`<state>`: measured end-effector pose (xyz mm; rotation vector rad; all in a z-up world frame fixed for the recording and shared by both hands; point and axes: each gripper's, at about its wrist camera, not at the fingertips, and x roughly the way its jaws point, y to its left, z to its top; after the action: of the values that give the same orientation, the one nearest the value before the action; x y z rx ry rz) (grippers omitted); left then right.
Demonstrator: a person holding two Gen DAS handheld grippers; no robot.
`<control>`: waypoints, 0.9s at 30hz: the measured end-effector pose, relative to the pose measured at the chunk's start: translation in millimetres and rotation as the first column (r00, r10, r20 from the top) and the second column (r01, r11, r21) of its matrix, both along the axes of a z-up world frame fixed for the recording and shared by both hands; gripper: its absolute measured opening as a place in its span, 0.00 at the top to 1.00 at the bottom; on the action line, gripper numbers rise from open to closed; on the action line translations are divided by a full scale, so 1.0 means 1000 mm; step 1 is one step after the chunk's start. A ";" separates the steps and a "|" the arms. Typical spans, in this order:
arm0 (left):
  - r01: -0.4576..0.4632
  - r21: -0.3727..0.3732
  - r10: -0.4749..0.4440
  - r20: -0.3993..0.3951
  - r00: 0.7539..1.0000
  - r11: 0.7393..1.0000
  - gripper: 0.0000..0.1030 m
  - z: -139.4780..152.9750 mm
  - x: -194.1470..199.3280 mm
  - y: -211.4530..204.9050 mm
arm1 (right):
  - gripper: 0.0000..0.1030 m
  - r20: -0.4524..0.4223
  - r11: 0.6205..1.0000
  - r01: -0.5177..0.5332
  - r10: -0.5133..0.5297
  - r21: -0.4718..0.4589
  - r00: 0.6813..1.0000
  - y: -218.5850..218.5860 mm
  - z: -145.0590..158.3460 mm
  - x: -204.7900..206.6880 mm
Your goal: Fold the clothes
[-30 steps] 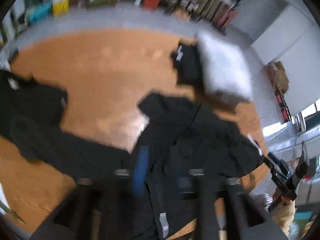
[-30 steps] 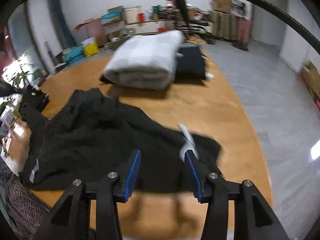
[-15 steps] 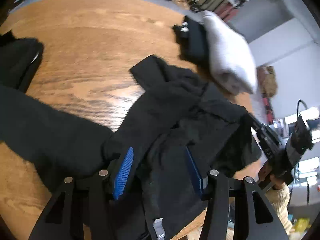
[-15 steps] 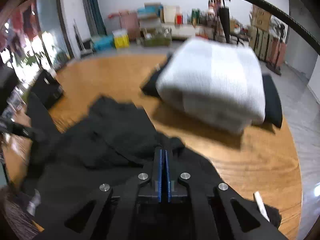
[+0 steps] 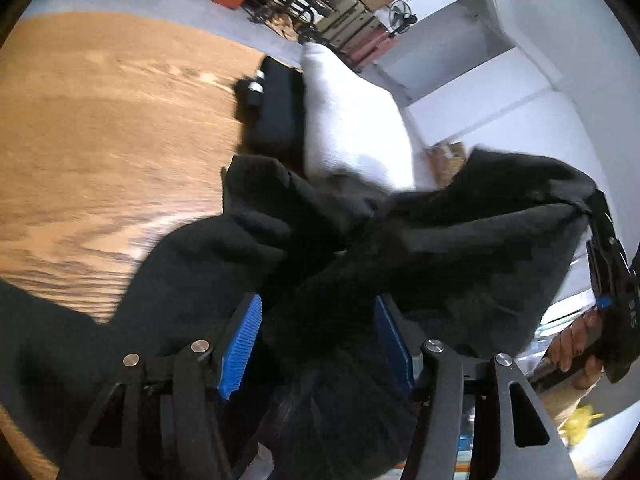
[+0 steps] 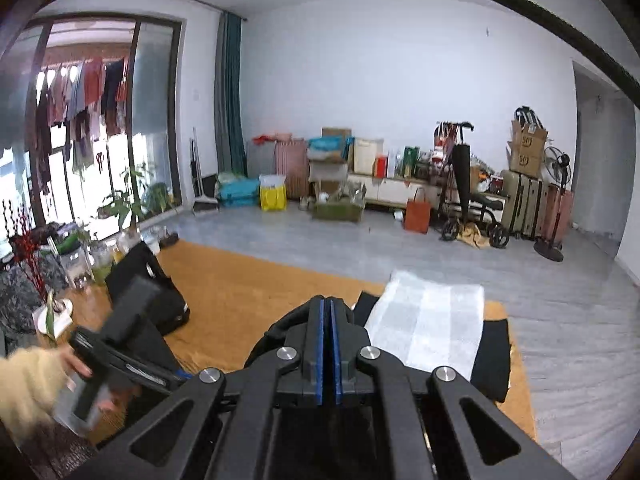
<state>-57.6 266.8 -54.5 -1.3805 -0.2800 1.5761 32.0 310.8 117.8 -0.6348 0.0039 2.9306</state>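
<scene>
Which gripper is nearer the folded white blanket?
Left. The left gripper sits just short of the folded white blanket; the right gripper is raised off to its side.

Matt black fleecy cloth garment (image 5: pixel 460 248), glossy grained wooden table (image 5: pixel 100 128), ribbed blue pads (image 5: pixel 240 344).

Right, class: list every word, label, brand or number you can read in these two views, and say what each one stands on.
No text here reads clearly enough to quote.
Printed marks on the cardboard boxes: too small to read.
White letters on the body of the right gripper, left wrist view: blurred, unreadable.
Pale board against the far wall: any print is too small to tell.
</scene>
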 end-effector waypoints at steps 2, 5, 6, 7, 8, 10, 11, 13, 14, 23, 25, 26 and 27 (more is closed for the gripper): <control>0.008 0.038 -0.009 0.029 1.000 0.999 0.39 -0.003 0.001 0.006 | 0.96 -0.017 1.000 -0.001 0.001 0.010 1.000 -0.002 0.008 0.003; 0.018 0.076 -0.021 0.044 0.999 0.997 0.37 -0.004 0.004 0.012 | 0.96 -0.037 1.000 0.007 -0.006 0.026 0.999 -0.001 0.020 0.016; 0.020 0.083 -0.024 0.046 0.999 0.996 0.37 -0.005 0.004 0.014 | 0.96 -0.044 0.999 0.012 -0.010 0.031 0.999 -0.001 0.024 0.019; 0.019 0.090 -0.024 0.049 0.999 0.996 0.37 -0.006 0.004 0.016 | 0.96 -0.049 0.999 0.015 -0.013 0.031 0.999 0.000 0.026 0.023; 0.010 0.095 -0.016 0.061 0.998 0.995 0.37 -0.009 0.003 0.017 | 0.96 -0.056 0.999 0.018 -0.017 0.028 0.998 0.001 0.028 0.027; -0.006 0.119 -0.009 0.120 0.993 0.993 0.36 -0.018 0.000 0.019 | 0.96 -0.065 1.000 0.020 -0.019 0.023 0.998 0.002 0.031 0.032; -0.010 0.128 -0.009 0.148 0.989 0.992 0.35 -0.022 0.000 0.022 | 0.96 -0.069 1.000 0.020 -0.019 0.020 0.997 0.003 0.033 0.033; 0.008 0.140 -0.035 0.191 0.981 0.990 0.34 -0.031 0.004 0.031 | 0.96 -0.075 1.000 0.016 -0.015 0.014 0.997 0.003 0.035 0.035; 0.013 0.149 -0.045 0.214 0.976 0.989 0.34 -0.035 0.005 0.035 | 0.96 -0.077 1.000 0.016 -0.015 0.014 0.997 0.003 0.036 0.037; 0.001 0.293 -0.083 0.269 0.960 0.956 0.80 -0.036 0.024 0.048 | 0.96 -0.087 1.000 0.014 -0.013 0.009 0.996 0.002 0.037 0.044; -0.007 0.265 -0.042 0.179 0.983 0.964 0.93 -0.024 0.030 0.043 | 0.96 -0.083 1.000 0.029 -0.028 0.008 0.996 0.005 0.035 0.046; -0.027 0.248 -0.013 0.157 0.987 0.968 0.95 -0.016 0.028 0.039 | 0.96 -0.080 0.999 0.038 -0.037 0.005 0.996 0.007 0.035 0.047; -0.047 0.230 0.016 0.135 0.991 0.972 0.95 -0.009 0.027 0.034 | 0.96 -0.077 0.999 0.046 -0.046 0.001 0.996 0.009 0.034 0.049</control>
<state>-30.5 300.9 -63.7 -1.3027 -0.5526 1.4284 80.6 319.5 151.6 -0.5136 0.0225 2.9078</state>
